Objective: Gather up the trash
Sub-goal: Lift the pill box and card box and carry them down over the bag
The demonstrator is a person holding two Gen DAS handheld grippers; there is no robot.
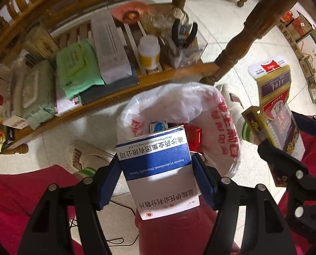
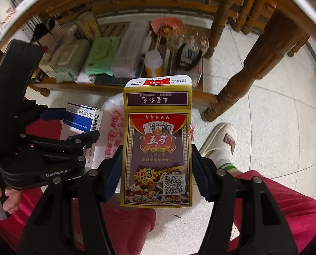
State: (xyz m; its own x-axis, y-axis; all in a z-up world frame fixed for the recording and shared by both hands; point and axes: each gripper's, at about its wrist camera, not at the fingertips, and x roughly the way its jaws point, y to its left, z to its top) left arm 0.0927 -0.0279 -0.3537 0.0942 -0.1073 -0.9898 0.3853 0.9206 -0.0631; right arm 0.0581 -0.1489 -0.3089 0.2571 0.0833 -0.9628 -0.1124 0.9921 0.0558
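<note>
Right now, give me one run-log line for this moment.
left gripper: shut on medicine box, over open plastic bag | right gripper: shut on playing-card box | neither dropped yet

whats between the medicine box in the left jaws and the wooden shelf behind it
The open white plastic bag with red print, already holding a small red box, then a strip of bare tiled floor. The left wrist view shows this past the medicine box.

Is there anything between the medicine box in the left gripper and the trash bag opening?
Nothing visible. The left gripper holds the medicine box directly above the open white plastic bag; only small boxes already lie inside it.
</note>
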